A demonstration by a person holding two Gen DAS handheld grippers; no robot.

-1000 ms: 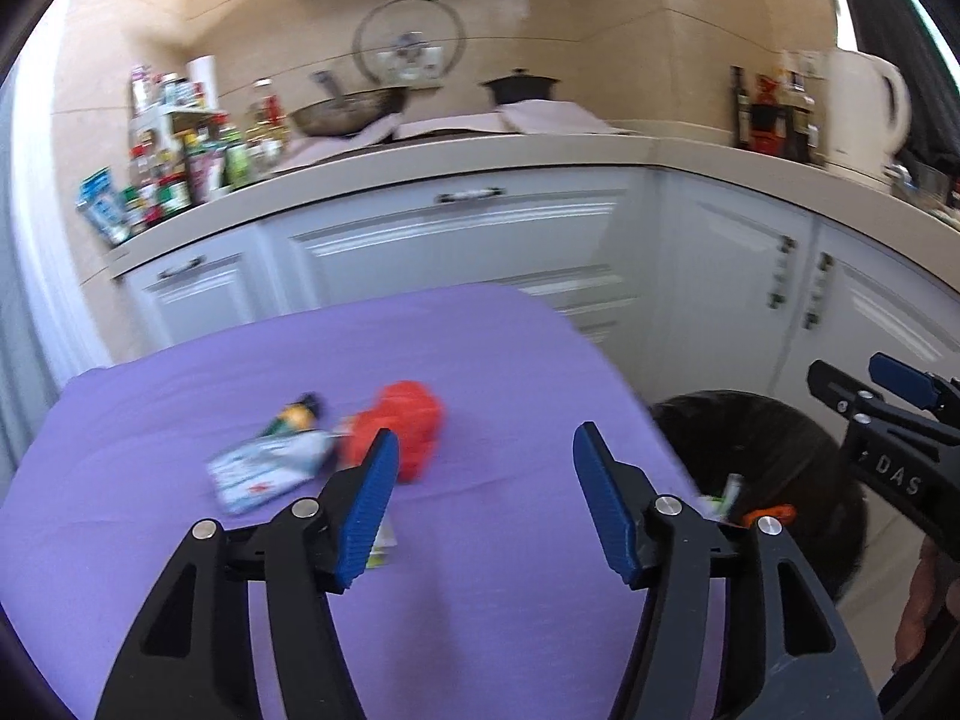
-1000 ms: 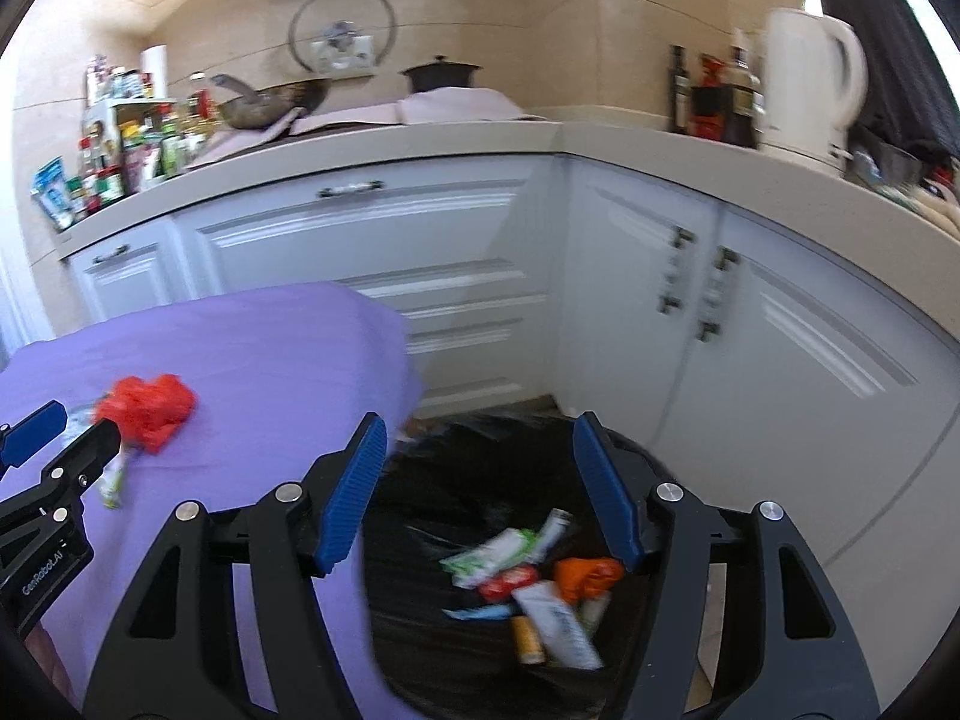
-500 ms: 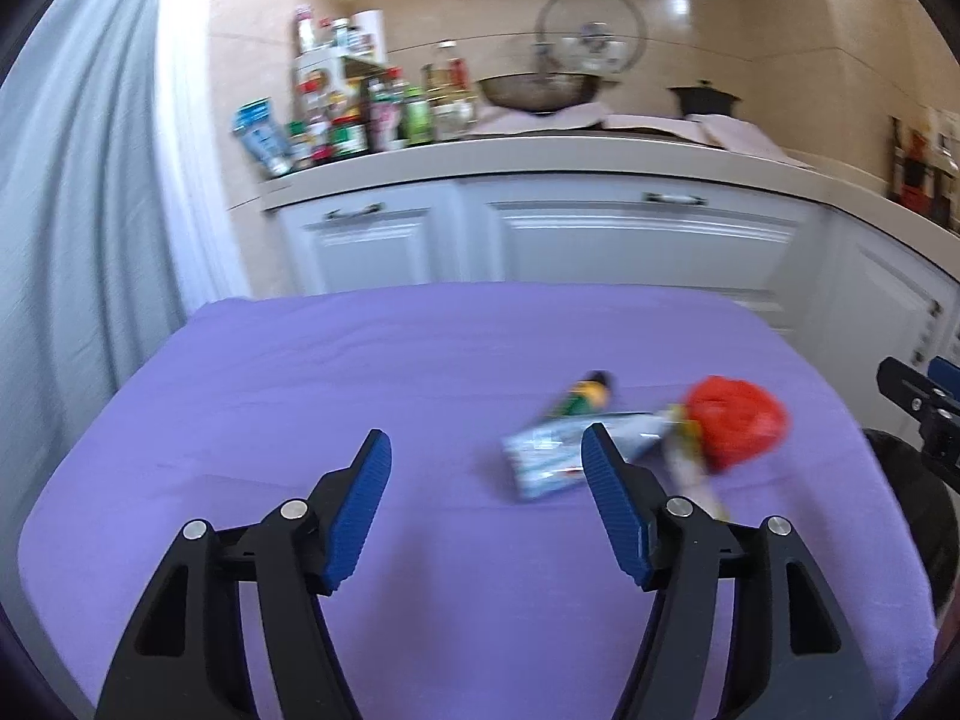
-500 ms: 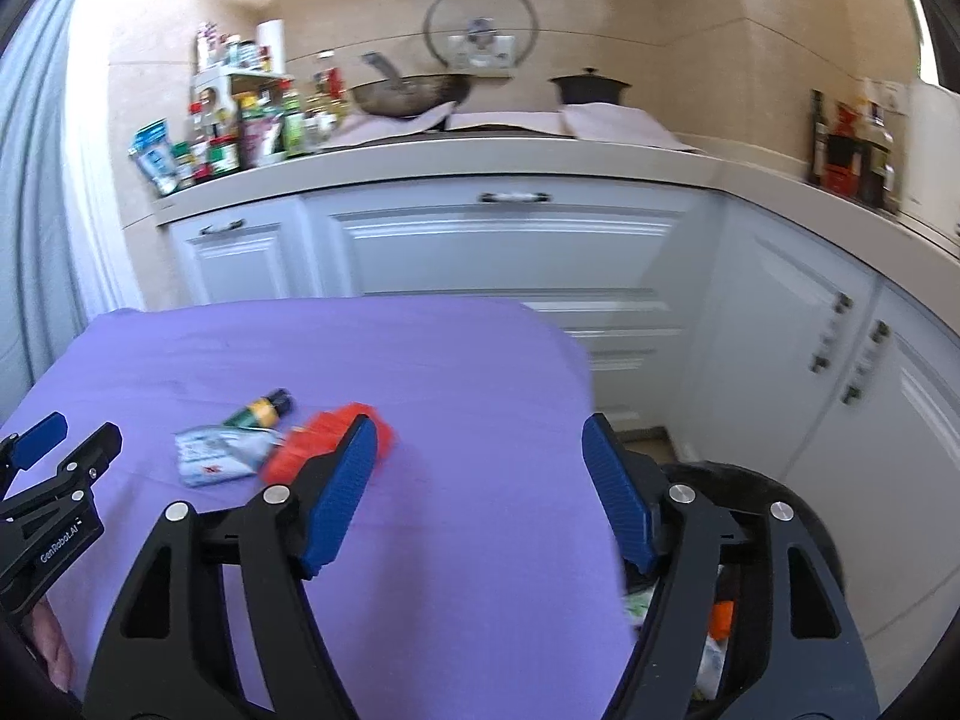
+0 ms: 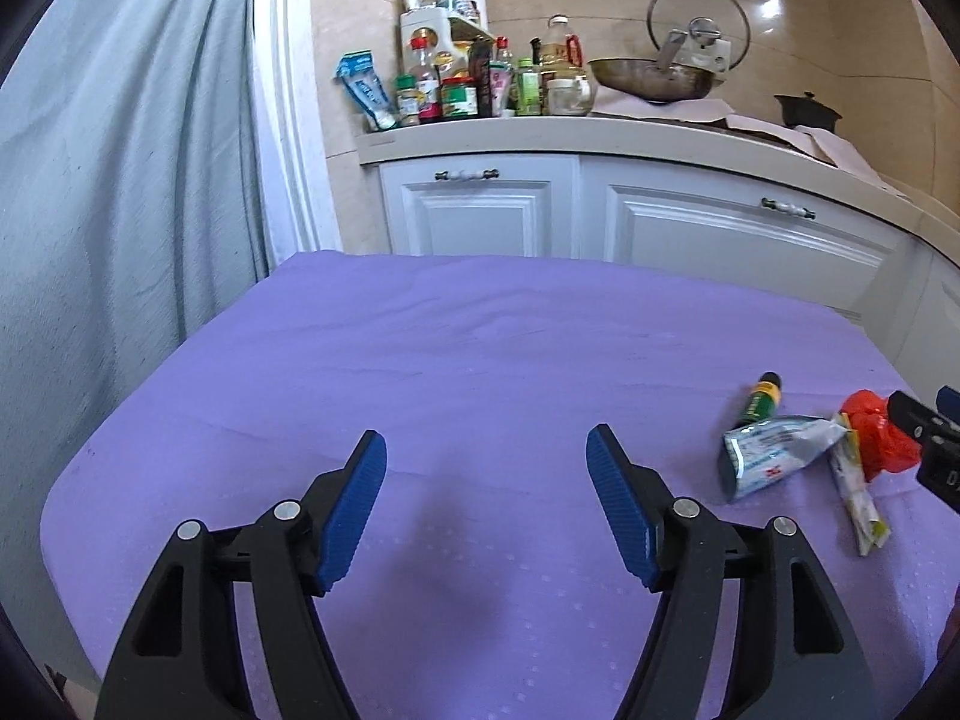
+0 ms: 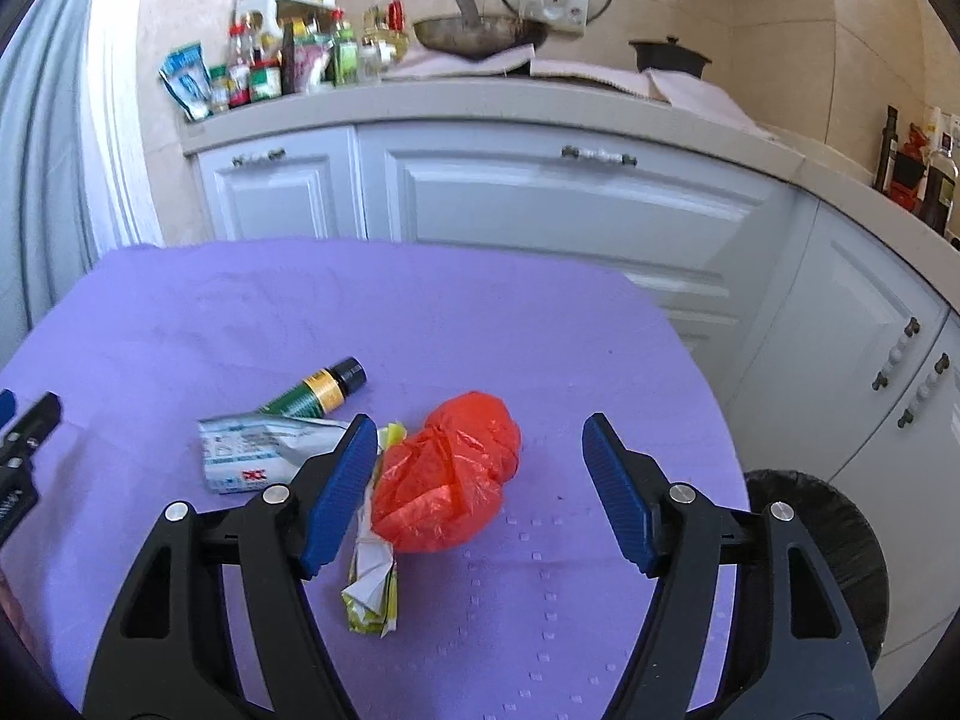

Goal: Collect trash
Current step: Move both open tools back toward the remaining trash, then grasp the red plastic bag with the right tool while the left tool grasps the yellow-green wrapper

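Note:
On the purple table (image 6: 540, 324) lie a crumpled red plastic bag (image 6: 447, 477), a silver-blue pouch (image 6: 258, 450), a small green bottle with a black cap (image 6: 318, 393) and a yellow-white wrapper (image 6: 372, 582). My right gripper (image 6: 480, 486) is open and empty, just above the red bag, which sits between its fingers toward the left one. My left gripper (image 5: 486, 504) is open and empty over bare cloth; the same trash shows at its right: pouch (image 5: 774, 456), bottle (image 5: 761, 399), red bag (image 5: 879, 438), wrapper (image 5: 858, 492).
A black-lined trash bin (image 6: 834, 540) stands on the floor right of the table. White cabinets (image 6: 540, 198) and a cluttered counter (image 6: 288, 72) run behind. A grey curtain (image 5: 120, 180) hangs at the left.
Both grippers swung left, away from the bin and back over the table. The right gripper now hangs over the red bag; the left now faces bare cloth at the table's left.

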